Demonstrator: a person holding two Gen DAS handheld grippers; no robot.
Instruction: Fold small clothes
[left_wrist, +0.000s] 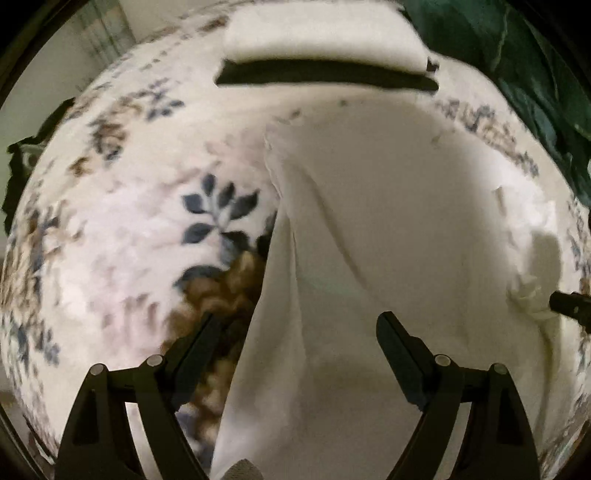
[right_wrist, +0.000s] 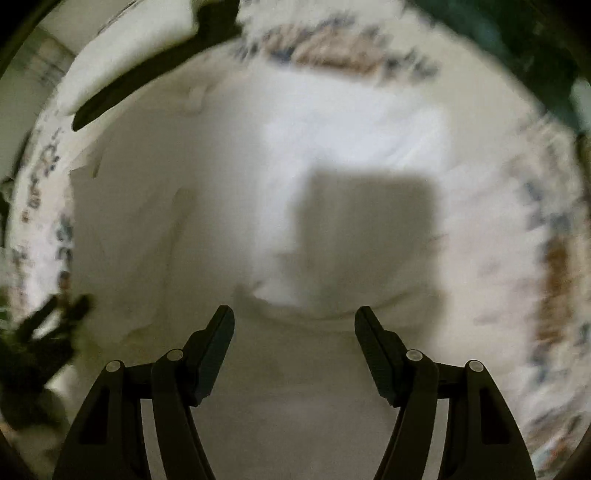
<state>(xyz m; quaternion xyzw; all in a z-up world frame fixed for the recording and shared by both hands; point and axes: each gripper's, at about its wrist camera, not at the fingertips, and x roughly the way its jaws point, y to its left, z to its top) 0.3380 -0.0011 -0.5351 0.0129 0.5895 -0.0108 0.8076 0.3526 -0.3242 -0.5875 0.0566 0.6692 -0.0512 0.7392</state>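
Observation:
A white garment (left_wrist: 388, 206) lies spread on a floral blanket (left_wrist: 122, 236). My left gripper (left_wrist: 299, 325) hangs over the garment's left edge, pointing steeply down. It is open, and no pad presses on the cloth. A long crease runs up the cloth from between its fingers. At the far right edge of this view, the tip of my right gripper (left_wrist: 570, 306) sits by a bunched bit of the cloth. In the right wrist view, my right gripper (right_wrist: 295, 317) stands open above the white garment (right_wrist: 221, 184), with nothing between its fingers. The left gripper (right_wrist: 48, 332) shows blurred at lower left.
A folded white piece (left_wrist: 325, 33) rests on a folded dark piece (left_wrist: 325, 77) at the far side of the blanket. They also show in the right wrist view as the white piece (right_wrist: 129, 48) and the dark piece (right_wrist: 147, 77). A dark green cloth (left_wrist: 517, 62) lies at the back right.

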